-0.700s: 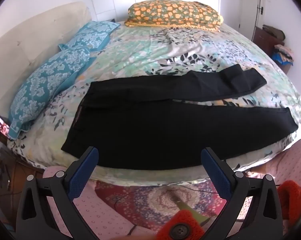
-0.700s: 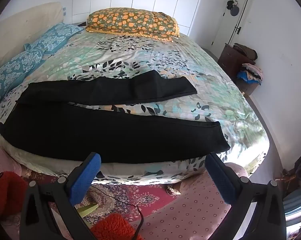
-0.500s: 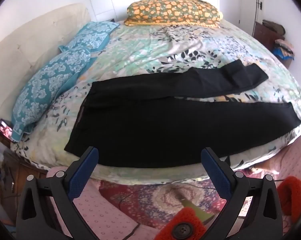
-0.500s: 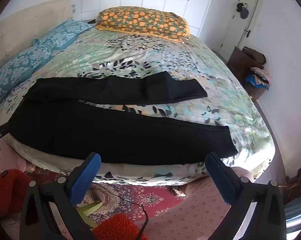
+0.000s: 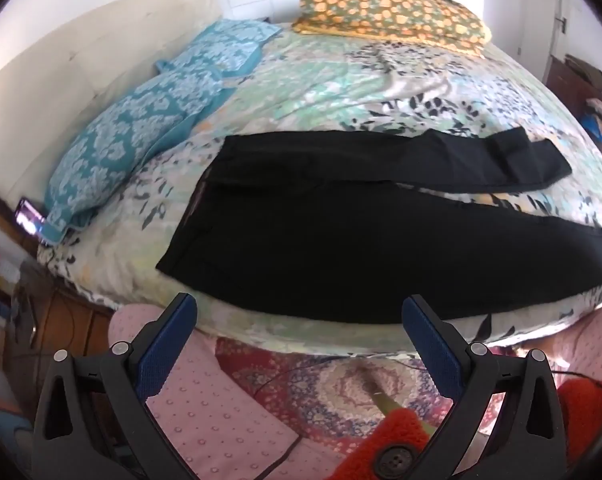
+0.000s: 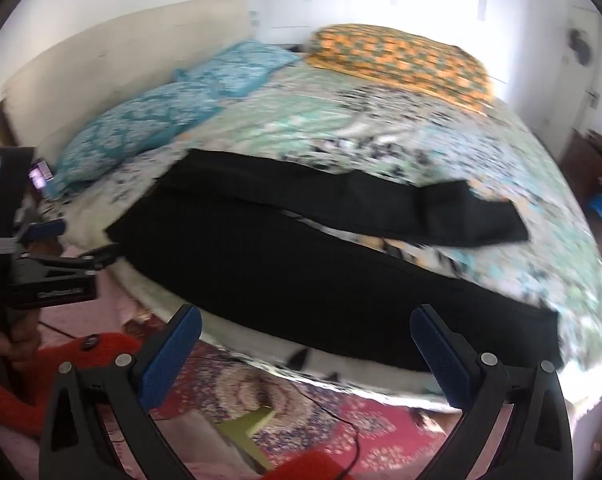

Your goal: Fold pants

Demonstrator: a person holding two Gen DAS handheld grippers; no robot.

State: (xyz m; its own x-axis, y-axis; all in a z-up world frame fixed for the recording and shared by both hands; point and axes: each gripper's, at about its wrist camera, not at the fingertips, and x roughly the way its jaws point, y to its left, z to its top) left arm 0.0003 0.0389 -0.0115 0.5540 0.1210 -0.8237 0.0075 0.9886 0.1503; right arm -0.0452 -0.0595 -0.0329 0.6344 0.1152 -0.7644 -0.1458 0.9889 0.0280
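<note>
Black pants (image 5: 341,240) lie flat on the floral bed, waist to the left, two legs spread apart toward the right; the far leg's cuff is folded over. They also show in the right wrist view (image 6: 301,256), blurred. My left gripper (image 5: 299,328) is open and empty, just short of the bed's near edge, below the pants' seat. My right gripper (image 6: 305,340) is open and empty, in front of the near leg. The left gripper's body shows at the left of the right wrist view (image 6: 41,276).
The bed (image 5: 361,80) has a floral cover, two teal pillows (image 5: 141,136) at left and an orange pillow (image 5: 389,12) at the far end. A patterned red rug (image 6: 301,412) and cable lie on the floor below. A dresser (image 5: 577,80) stands at right.
Both grippers have moved closer to the bed and swung left; the right wrist view now takes in the headboard and the left gripper. The pants have not moved.
</note>
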